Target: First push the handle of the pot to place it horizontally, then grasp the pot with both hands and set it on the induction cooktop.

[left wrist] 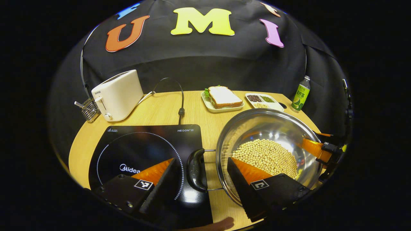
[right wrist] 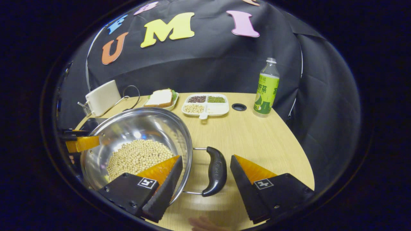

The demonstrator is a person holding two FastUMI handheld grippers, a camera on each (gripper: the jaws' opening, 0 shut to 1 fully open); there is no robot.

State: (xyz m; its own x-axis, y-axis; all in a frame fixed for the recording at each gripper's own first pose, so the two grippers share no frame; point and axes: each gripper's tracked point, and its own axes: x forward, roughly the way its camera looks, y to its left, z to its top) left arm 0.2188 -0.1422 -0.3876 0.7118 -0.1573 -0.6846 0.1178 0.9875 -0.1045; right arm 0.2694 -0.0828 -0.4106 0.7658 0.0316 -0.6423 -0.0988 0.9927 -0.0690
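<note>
One round, shiny steel pot (left wrist: 266, 141) of pale beans, with two black loop handles (left wrist: 196, 170), sits right of the black induction cooktop (left wrist: 144, 154); we see both the left gripper (left wrist: 201, 166) and right gripper (right wrist: 205, 166) spread, each straddling one handle.

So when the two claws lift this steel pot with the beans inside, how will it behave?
The pot is probably stiff, and heavy for its size with the soybeans inside. The loose beans may slide if it tilts. Its polished wall looks slippery, so the side handle seems the safer hold.
</note>
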